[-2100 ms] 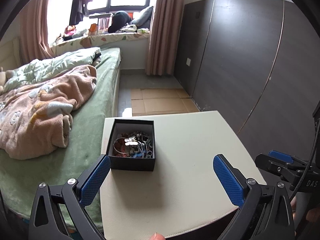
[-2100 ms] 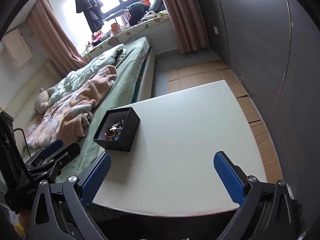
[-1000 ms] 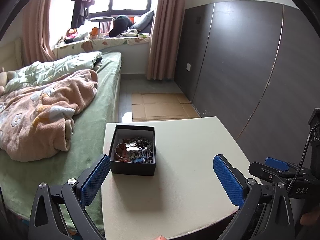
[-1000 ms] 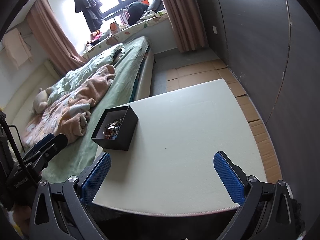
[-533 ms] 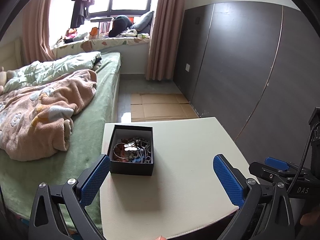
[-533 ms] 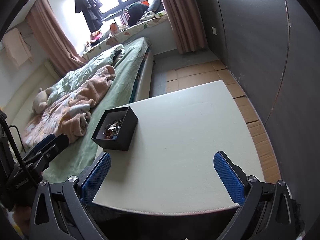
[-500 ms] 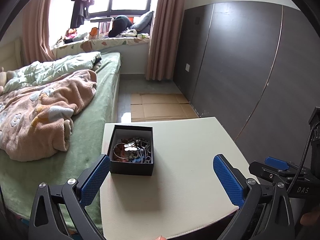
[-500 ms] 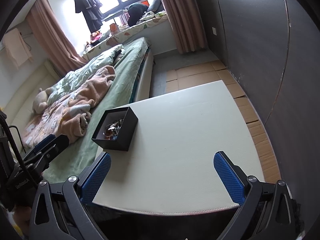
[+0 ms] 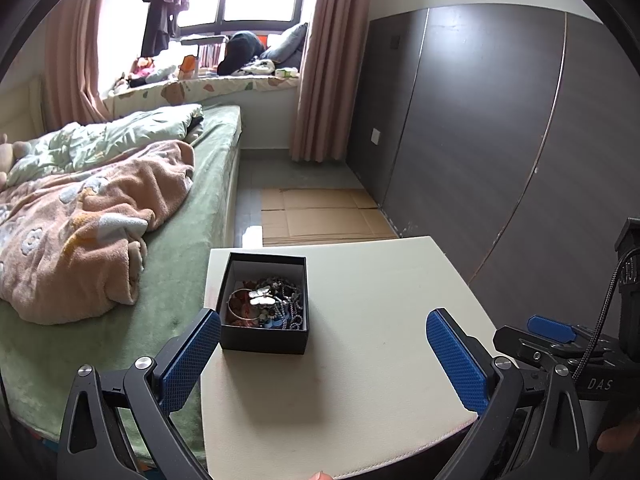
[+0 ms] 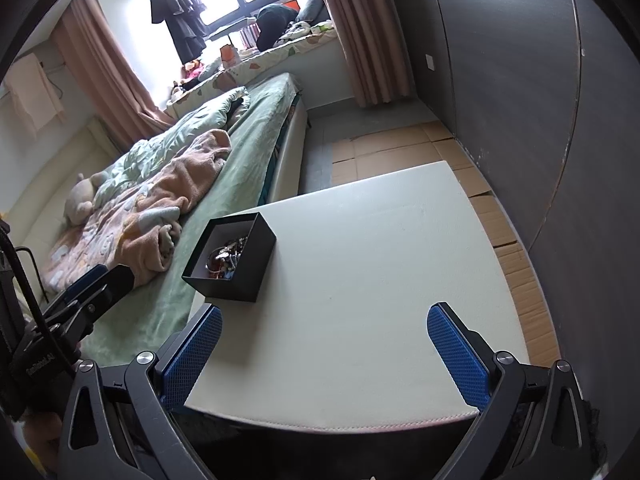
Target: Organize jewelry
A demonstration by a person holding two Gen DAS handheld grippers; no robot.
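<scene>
Hovering short of black box (image 9: 264,303), both grippers, left (image 9: 322,354) & right (image 10: 326,350), spread wide, empty. I'd approach jewelry tangle (image 9: 266,304) from above, pinch one piece only.

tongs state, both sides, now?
Left tongs: open, empty, short of the box.
Right tongs: open, empty, over the table.

Open black box (image 9: 265,334) of tangled jewelry (image 9: 266,306), perhaps bangle and butterfly piece.
</scene>
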